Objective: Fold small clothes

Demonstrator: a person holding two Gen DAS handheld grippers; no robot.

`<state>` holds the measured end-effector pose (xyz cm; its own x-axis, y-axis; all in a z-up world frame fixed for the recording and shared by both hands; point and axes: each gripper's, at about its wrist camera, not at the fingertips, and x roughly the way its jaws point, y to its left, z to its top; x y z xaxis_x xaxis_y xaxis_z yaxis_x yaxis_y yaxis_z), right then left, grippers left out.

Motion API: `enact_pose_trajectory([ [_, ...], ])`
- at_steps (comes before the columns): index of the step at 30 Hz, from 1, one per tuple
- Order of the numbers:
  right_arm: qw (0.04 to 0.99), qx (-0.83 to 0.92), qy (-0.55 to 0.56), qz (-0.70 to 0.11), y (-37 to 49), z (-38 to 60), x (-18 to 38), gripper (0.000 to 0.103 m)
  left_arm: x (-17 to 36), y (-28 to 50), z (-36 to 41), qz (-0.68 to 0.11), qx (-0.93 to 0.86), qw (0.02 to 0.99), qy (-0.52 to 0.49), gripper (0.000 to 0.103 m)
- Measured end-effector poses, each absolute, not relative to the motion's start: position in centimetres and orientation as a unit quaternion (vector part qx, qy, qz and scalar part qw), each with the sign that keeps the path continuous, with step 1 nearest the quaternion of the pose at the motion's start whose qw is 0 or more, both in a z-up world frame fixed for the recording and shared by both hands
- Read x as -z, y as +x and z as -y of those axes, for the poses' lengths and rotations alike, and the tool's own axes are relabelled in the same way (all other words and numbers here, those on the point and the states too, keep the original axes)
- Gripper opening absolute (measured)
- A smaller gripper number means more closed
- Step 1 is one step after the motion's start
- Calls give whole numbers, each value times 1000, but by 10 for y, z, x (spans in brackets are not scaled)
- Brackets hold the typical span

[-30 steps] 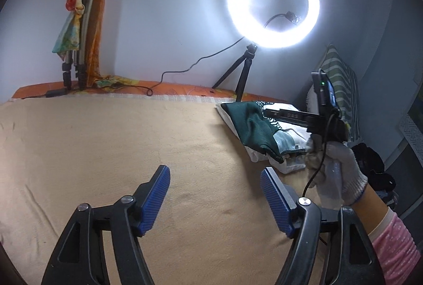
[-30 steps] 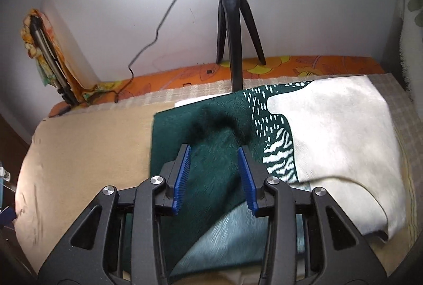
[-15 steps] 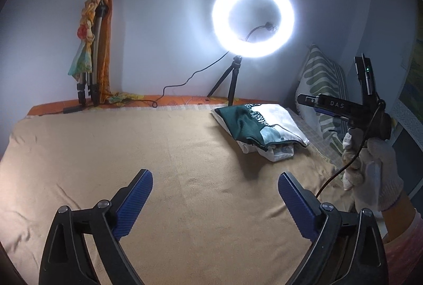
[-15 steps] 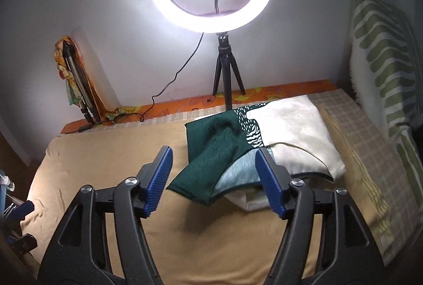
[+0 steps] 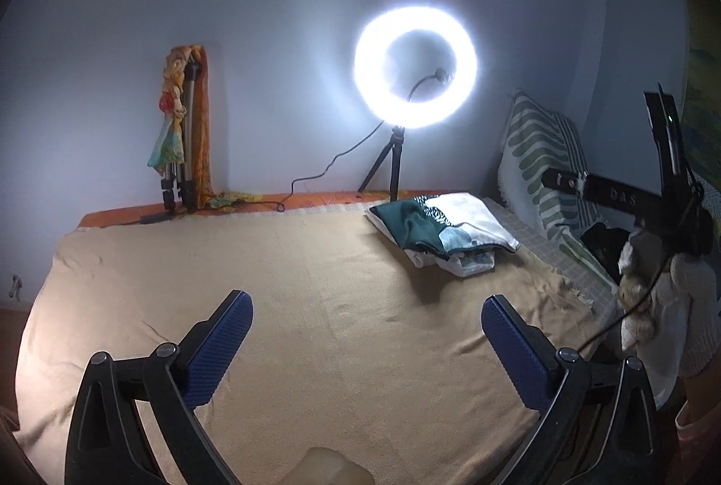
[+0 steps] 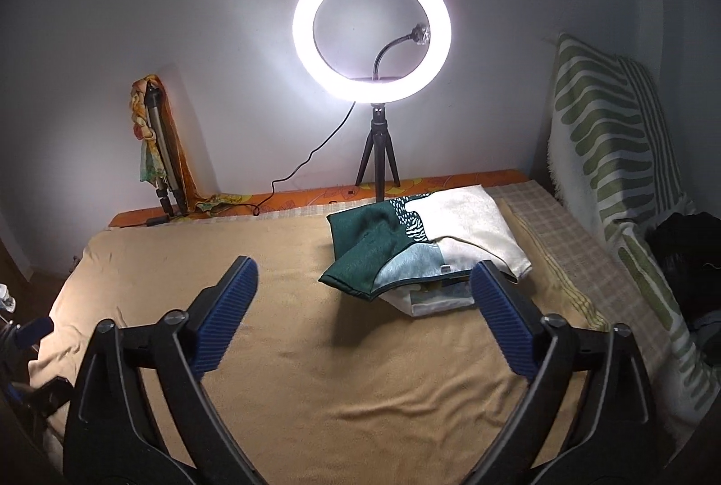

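A folded green, teal and cream garment (image 6: 405,246) lies on top of a small stack of folded clothes (image 6: 439,298) at the far right of the tan blanket (image 6: 315,350). The stack also shows in the left wrist view (image 5: 444,233). My right gripper (image 6: 362,314) is open and empty, held above the blanket, short of the stack. My left gripper (image 5: 367,343) is open and empty over the middle of the blanket (image 5: 293,282). A gloved hand (image 5: 653,305) holding the right gripper's body shows at the right edge of the left wrist view.
A lit ring light (image 6: 371,30) on a small tripod stands at the far edge behind the stack, its cable trailing left. A folded tripod wrapped in cloth (image 6: 155,142) leans on the wall at far left. A striped green pillow (image 6: 613,151) stands at the right.
My right gripper has opened, let go of the green garment and pulled back from the stack. My left gripper has opened wider and drawn back as well.
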<state>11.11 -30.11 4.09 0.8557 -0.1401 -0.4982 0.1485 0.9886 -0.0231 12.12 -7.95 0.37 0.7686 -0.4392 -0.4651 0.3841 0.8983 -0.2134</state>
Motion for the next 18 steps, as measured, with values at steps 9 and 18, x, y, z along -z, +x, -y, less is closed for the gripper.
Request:
enact_pose_trajectory([
  [9,963,100,6,-249,65,296,-31,103,-7,104,79,-266,214,939,-38,103],
  [18,961,102,15,-258,31,291,-8,103,-9,85,87,-266,212,940,-21,103],
])
